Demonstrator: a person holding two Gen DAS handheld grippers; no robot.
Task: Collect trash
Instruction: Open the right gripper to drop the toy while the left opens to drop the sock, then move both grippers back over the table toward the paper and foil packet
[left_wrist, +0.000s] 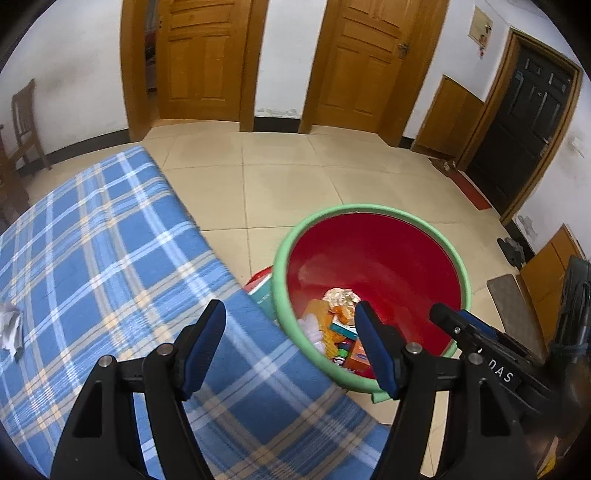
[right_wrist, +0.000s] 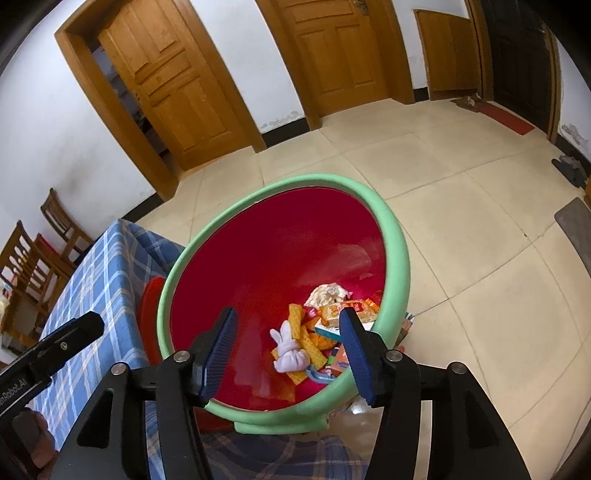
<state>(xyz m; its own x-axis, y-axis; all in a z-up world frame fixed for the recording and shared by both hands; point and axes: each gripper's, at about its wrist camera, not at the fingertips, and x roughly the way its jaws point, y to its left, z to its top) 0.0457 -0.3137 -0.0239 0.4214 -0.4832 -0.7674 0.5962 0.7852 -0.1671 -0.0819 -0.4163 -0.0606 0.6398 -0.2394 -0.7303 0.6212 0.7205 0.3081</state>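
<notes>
A red bin with a green rim (left_wrist: 295, 236) (right_wrist: 399, 236) stands on the floor beside the table. It holds several pieces of trash (right_wrist: 317, 332) (left_wrist: 341, 325): wrappers, small boxes, crumpled paper and a pale cloth pouch (right_wrist: 290, 354). My left gripper (left_wrist: 290, 343) is open and empty, over the table corner next to the bin. My right gripper (right_wrist: 288, 347) is open and empty, right above the bin's mouth; it also shows in the left wrist view (left_wrist: 472, 332). A crumpled white paper (left_wrist: 9, 328) lies on the tablecloth at the far left.
The table has a blue plaid cloth (left_wrist: 103, 236) (right_wrist: 99, 280). A red object (right_wrist: 149, 314) sits between table and bin. Wooden doors (left_wrist: 199, 55), a dark door (left_wrist: 524, 122), wooden chairs (right_wrist: 33, 258), a grey mat (left_wrist: 511, 306) and shoes (left_wrist: 511, 251) surround the tiled floor (left_wrist: 295, 166).
</notes>
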